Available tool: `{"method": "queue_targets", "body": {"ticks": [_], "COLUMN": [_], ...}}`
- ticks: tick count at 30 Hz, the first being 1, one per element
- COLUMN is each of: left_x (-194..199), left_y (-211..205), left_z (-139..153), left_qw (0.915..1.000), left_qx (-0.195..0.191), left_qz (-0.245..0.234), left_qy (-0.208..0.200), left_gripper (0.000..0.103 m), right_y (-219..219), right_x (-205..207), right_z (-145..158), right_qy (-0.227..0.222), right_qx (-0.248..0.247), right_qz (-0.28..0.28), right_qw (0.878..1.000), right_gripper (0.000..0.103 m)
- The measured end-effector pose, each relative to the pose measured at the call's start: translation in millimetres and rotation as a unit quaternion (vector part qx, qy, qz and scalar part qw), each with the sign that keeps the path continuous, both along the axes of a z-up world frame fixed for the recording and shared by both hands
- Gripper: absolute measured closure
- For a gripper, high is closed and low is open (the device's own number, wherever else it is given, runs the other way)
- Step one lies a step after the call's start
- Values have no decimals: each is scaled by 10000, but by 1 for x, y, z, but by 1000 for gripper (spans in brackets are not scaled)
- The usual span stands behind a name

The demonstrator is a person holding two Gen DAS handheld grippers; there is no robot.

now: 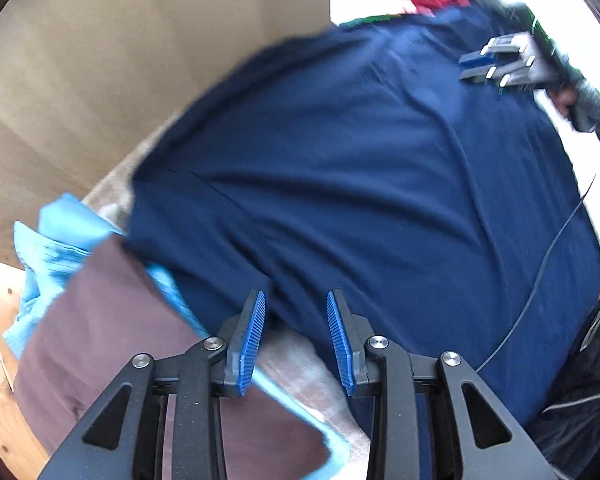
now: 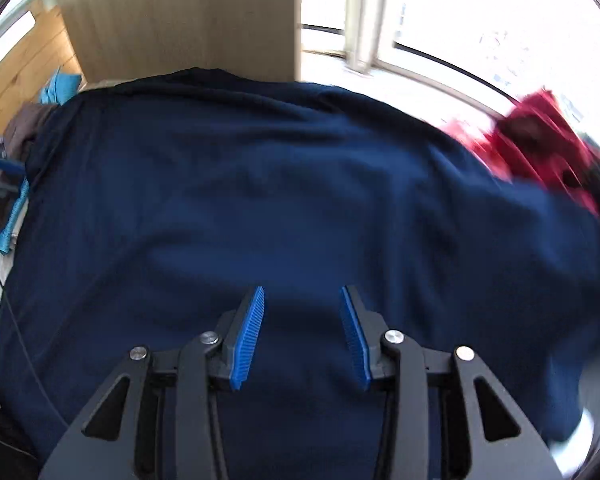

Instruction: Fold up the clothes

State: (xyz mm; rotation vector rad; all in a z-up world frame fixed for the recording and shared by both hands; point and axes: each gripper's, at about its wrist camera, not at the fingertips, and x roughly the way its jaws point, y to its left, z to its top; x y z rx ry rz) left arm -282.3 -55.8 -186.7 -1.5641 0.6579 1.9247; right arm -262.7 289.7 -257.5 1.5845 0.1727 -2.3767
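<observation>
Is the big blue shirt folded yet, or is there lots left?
Not yet. The navy shirt lies spread out, a few wrinkles, no fold visible. Both the left hand-held gripper and the right hand-held gripper are open above it, holding nothing. Still waiting: the red garment, the light blue one and the brown one.
</observation>
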Motion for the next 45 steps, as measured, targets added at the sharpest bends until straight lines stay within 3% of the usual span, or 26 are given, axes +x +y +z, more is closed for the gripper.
{"method": "queue_targets", "body": {"ticks": [3, 7, 9, 19, 24, 28, 31, 33, 38, 43, 44, 45], "left_x": [27, 66, 77, 93, 96, 101, 96, 88, 58, 49, 50, 52], "left_y": [-7, -27, -31, -54, -51, -32, -19, -13, -2, 14, 15, 14], "left_z": [-2, -6, -8, -10, -7, -6, -7, -9, -25, -41, -40, -38], "left_qw": [9995, 9953, 9931, 9907, 9913, 9941, 9950, 9945, 9878, 9863, 9869, 9871], "left_qx": [177, 524, 655, 473, 410, 312, 273, 264, 200, -229, -242, -265], "left_qz": [241, 692, 832, 1261, 1234, 1026, 951, 1002, 1533, 1633, 1597, 1579], "left_qy": [-129, -426, -500, -210, -202, -162, -138, -134, -191, -41, -1, 44], "left_gripper": [72, 72, 72, 72, 72, 71, 71, 66, 65, 65, 68, 77], "right_y": [47, 107, 120, 100, 87, 86, 83, 83, 91, 83, 81, 81], "right_x": [61, 142, 163, 173, 170, 175, 178, 179, 182, 171, 173, 175], "right_z": [12, 18, 10, 4, -11, -9, -2, 1, 2, -2, 0, 3], "right_qy": [-135, -326, -469, -303, -598, -464, -301, -291, -361, -368, -339, -313], "right_qx": [-194, -569, -846, -1287, -766, -844, -798, -756, -689, -315, -139, 106], "right_qz": [-812, -1908, -2102, -1673, -1480, -1286, -1133, -1092, -1032, -904, -839, -788], "right_qw": [9964, 9794, 9729, 9770, 9842, 9870, 9899, 9907, 9916, 9947, 9958, 9963], "right_gripper": [64, 64, 64, 64, 64, 64, 86, 88, 93, 96, 97, 97]}}
